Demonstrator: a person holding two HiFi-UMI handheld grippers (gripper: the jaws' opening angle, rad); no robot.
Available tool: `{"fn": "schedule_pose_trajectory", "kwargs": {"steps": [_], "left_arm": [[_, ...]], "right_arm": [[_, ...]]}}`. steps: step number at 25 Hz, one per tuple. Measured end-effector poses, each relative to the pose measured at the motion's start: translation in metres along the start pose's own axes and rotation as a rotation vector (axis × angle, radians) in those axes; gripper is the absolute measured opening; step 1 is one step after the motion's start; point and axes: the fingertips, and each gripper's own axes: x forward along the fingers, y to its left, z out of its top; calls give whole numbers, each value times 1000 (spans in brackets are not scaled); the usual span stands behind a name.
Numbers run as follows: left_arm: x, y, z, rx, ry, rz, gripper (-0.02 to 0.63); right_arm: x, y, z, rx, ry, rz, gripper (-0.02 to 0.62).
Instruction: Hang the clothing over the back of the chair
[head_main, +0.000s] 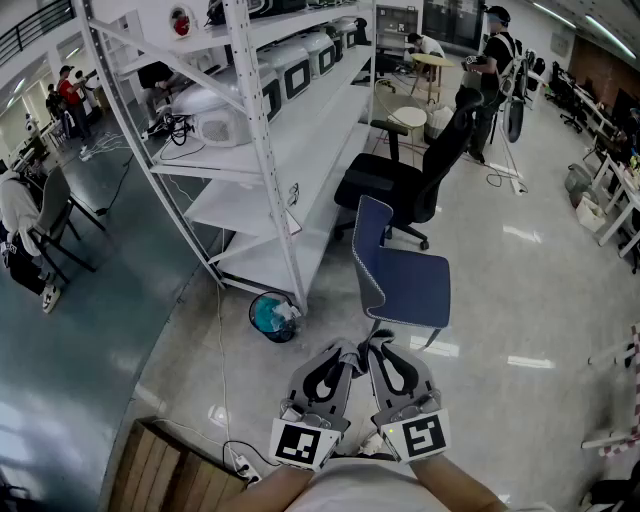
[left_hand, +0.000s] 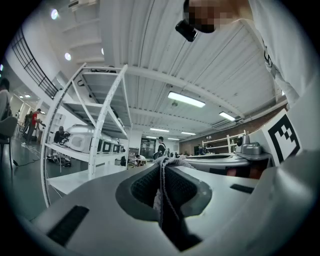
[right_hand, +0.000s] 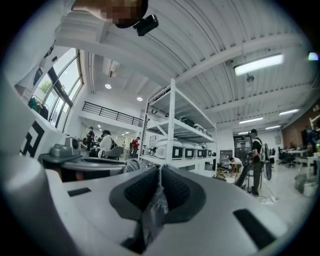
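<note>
Since the job is to drape it over a chair back, the grey garment (head_main: 353, 347) is pinched along one edge by both tools at once, so that it can be spread and lowered over the backrest as a sheet, not a bundle. The left gripper (head_main: 338, 353) has its fingers (left_hand: 142, 189) closed on a fold of the knitted cloth, which runs up through the narrow slit between the dark pads and bunches over the tips. The right gripper (head_main: 379, 352) is clamped the same way, a grey strip of fabric squeezed between its pads in the right gripper view. Both tools point level and sit side by side, nearly touching, close to the person's body. Only the small gathered part at the tips shows, and the rest of the cloth is hidden under the grippers. The blue chair (head_main: 408, 286) stands on the floor (head_main: 520, 300) straight ahead, well apart from the cloth, with its backrest on the side nearer the white shelving rack (head_main: 262, 150) and a black office chair (head_main: 410, 180) behind it. Judging by this, the carry is under way and the hanging has not begun. The grippers would need to separate to open the cloth before it goes over the top edge.
</note>
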Motion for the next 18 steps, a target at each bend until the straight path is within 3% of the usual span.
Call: {"fn": "schedule_pose_trajectory", "kwargs": {"steps": [18], "left_arm": [[7, -29, -16, 2, 31, -7, 37]], "right_arm": [[-19, -18, -10, 23, -3, 3, 44]]}}
